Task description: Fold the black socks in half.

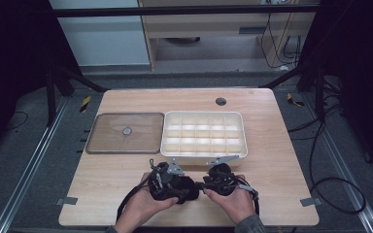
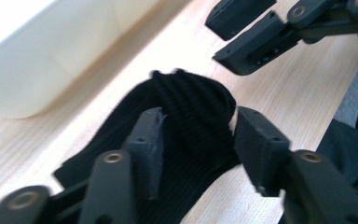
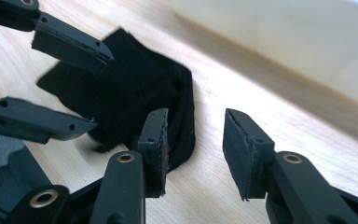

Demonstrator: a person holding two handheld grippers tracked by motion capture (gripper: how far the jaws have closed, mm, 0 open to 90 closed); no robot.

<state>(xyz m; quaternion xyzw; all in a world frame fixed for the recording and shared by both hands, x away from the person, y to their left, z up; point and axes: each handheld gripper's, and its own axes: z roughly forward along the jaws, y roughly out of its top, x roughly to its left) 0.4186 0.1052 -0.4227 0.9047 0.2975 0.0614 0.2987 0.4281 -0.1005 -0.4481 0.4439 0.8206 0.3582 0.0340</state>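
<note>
A black ribbed knitted cloth point(image 1: 190, 192) lies bunched on the wooden table near its front edge, between my two hand-held grippers. In the left gripper view the cloth point(image 2: 191, 98) lies flat under and between the jaws of my left gripper point(image 2: 196, 126), which stand apart without pressing on it. My right gripper point(image 3: 196, 114) is open too, with bare wood in its gap and its left finger point(image 3: 156, 140) beside the folded edge of the cloth point(image 3: 130, 88). The two grippers face each other, the left gripper point(image 1: 182, 187) and the right gripper point(image 1: 205, 184) tip to tip over the cloth.
A white tray point(image 1: 245, 140) with several small compartments stands just behind the grippers; its wall point(image 2: 42, 60) is close by. To its left lies a flat lid point(image 1: 102, 141) with a small knob. A round hole point(image 1: 220, 101) is at the table's far edge.
</note>
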